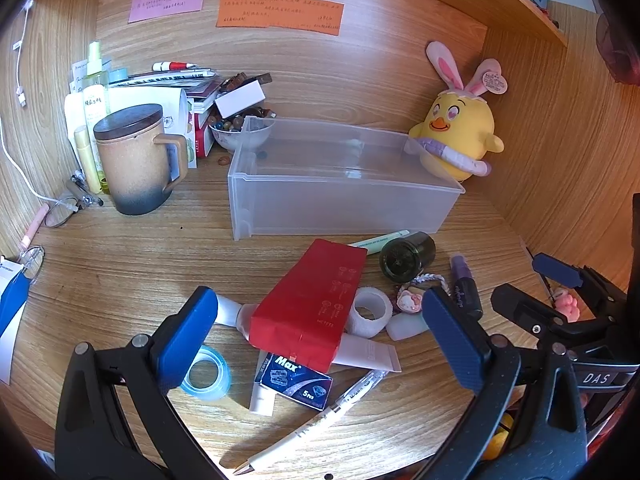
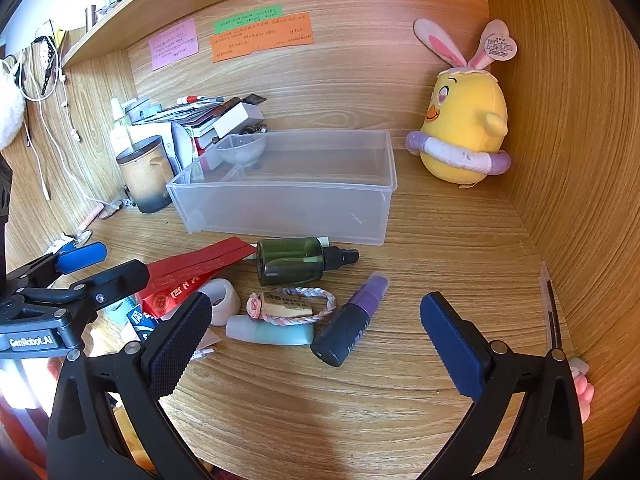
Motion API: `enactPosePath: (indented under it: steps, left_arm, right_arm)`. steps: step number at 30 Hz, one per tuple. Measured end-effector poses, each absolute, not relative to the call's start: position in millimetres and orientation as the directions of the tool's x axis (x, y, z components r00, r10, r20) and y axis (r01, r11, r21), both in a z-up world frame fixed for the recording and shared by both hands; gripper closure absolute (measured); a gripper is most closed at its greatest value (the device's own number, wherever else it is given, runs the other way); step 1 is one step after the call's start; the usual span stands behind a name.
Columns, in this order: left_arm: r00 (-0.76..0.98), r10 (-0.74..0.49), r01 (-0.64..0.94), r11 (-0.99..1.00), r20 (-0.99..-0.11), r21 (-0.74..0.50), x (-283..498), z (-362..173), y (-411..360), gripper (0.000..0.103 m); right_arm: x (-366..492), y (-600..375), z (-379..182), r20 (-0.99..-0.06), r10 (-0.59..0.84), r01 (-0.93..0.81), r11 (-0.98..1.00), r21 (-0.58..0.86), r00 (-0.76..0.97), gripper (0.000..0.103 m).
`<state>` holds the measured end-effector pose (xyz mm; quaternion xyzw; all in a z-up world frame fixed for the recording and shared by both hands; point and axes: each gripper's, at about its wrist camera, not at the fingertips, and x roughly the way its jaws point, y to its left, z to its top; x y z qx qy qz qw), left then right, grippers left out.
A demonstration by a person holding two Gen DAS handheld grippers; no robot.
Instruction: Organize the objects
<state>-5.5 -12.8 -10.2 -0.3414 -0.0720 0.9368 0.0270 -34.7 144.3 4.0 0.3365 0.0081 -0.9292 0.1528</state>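
1. The left gripper hangs over the near part of the wooden desk with its blue fingers spread wide apart and nothing between them touching either pad.
2. Between and just beyond those fingers lies a red box, resting on a white tube; a small blue Max box sits just near of it, a white pen lies nearer still, and a clear blue tape ring lies by the left finger.
3. The right gripper hovers to the right of the left one, its fingers also wide apart and empty.
4. Ahead of the right gripper lie a purple-capped dark spray bottle, a pale teal tube, an eraser inside a braided hair tie, a white tape roll, and a dark green spray bottle on its side.
5. Farther back stands a clear plastic bin, open-topped and seemingly empty, just beyond the clutter.
6. Left of the bin sit a lidded brown mug and a stack of books; at the far right, a yellow chick plush with rabbit ears leans in the corner.
7. Coloured notes are stuck to the back panel.
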Motion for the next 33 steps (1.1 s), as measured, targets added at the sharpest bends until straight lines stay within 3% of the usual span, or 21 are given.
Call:
enactPosePath:
  steps: [8, 12, 18, 21, 33]
  left_arm:
    - [-0.797, 0.085, 0.014, -0.987, -0.598, -0.158, 2, -6, -32, 0.000]
    - [-0.788, 0.073, 0.033, -0.987, -0.611, -0.159, 4, -9, -46, 0.022]
    - [-0.763, 0.050, 0.084, -0.981, -0.645, -0.176, 2, -20, -68, 0.031]
    - [-0.741, 0.054, 0.097, -0.978, -0.669, -0.187, 4, -28, -78, 0.032]
    - [-0.650, 0.049, 0.111, -0.981, -0.758, -0.159, 16, -61, -85, 0.032]
  right_arm:
    - [-35, 152, 3, -0.614, -0.261, 0.265, -0.960, 0.087, -0.745, 0.000]
    - [-38, 163, 1, -0.616, -0.246, 0.236, -0.967, 0.100, -0.748, 0.006]
    - [-48, 190, -6, -0.645, -0.190, 0.152, -0.982, 0.115, -0.740, 0.025]
    - [-50, 206, -10, -0.660, -0.162, 0.111, -0.987, 0.118, -0.733, 0.030]
    - [-49, 240, -37, -0.725, -0.087, 0.000, -0.993, 0.119, -0.683, 0.035]
